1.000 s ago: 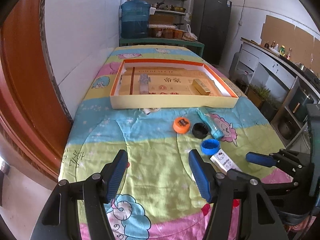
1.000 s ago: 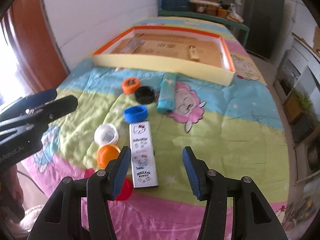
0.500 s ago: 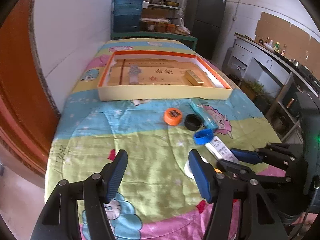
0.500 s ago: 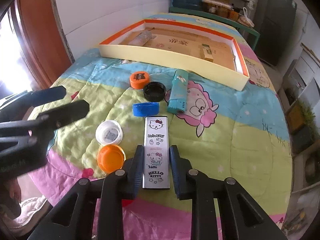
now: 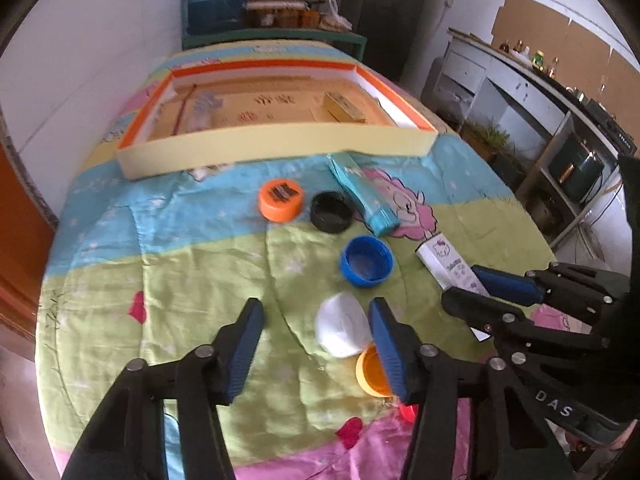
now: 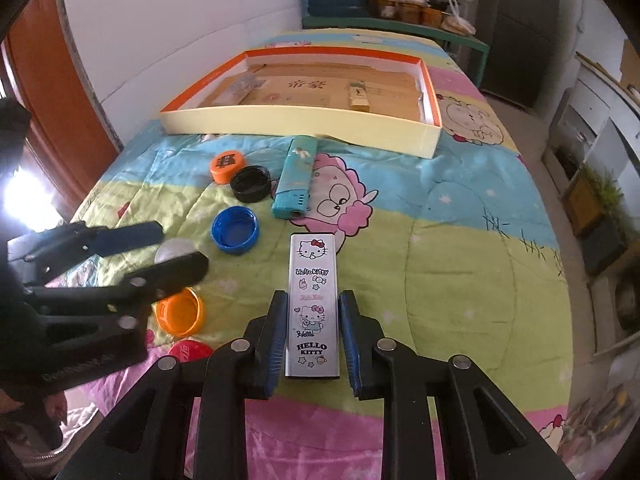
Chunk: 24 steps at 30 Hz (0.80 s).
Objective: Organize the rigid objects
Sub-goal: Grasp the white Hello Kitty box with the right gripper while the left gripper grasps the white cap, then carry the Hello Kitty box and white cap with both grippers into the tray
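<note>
My right gripper is shut on the near end of a white Hello Kitty box that lies lengthwise on the quilt. My left gripper is low over a white cap. Its jaws are closing, with the cap between them beside the right finger and the left finger still apart from it. An open orange cap lies just behind the white one. Farther off lie a blue cap, a black cap, a labelled orange cap and a teal box.
A shallow orange-rimmed tray stands across the far half of the bed, with a gold box and a pale packet inside. A red cap lies near the bed's front edge. A white wall runs along the left, a counter along the right.
The right gripper closed on the Hello Kitty box. The left gripper came forward and down over the white cap, and its jaws narrowed.
</note>
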{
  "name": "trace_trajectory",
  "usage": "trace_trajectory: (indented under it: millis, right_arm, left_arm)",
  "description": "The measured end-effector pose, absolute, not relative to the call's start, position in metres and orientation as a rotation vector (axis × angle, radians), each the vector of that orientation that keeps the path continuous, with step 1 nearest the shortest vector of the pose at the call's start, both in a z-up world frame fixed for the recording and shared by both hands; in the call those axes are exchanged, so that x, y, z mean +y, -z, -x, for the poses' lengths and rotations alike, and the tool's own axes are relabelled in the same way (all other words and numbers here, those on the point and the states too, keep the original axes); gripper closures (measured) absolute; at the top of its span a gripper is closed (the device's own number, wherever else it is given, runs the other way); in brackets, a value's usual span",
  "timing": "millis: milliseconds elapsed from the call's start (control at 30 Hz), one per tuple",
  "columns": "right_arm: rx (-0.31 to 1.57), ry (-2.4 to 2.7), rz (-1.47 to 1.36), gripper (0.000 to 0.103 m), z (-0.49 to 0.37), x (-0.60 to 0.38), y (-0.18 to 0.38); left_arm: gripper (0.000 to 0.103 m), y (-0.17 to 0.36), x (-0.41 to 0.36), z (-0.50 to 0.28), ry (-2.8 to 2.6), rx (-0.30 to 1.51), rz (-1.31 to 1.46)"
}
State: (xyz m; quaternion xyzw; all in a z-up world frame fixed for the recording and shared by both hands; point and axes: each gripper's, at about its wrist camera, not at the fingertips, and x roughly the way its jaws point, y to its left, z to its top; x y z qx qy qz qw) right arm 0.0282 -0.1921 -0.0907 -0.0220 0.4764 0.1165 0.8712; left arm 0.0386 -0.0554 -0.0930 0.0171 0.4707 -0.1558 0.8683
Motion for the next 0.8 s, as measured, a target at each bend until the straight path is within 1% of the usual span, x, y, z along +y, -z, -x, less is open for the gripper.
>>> trace_trajectory:
  millis: [133, 200, 300, 800]
  right_arm:
    - [0.995, -0.252, 0.042, 0.077, -0.028, -0.192, 0.091]
    - [0.994, -0.256, 0.043, 0.077, -0.027, -0.19, 0.092]
    - [0.989, -0.264, 0.041, 0.077, -0.027, -0.188, 0.092]
    - [0.946, -0.286, 0.033, 0.077, -0.03, -0.184, 0.076]
  left_arm:
    - [0.069, 0.094, -0.054, -0.036, 0.308, 0.979, -0.057]
    - [0.084, 0.093, -0.05, -0.035, 0.31, 0.977, -0.048]
    - [0.09, 0.094, -0.045, -0.034, 0.32, 0.976, -0.025]
    - [0.091, 0.079, -0.027, -0.033, 0.329, 0.925, 0.043]
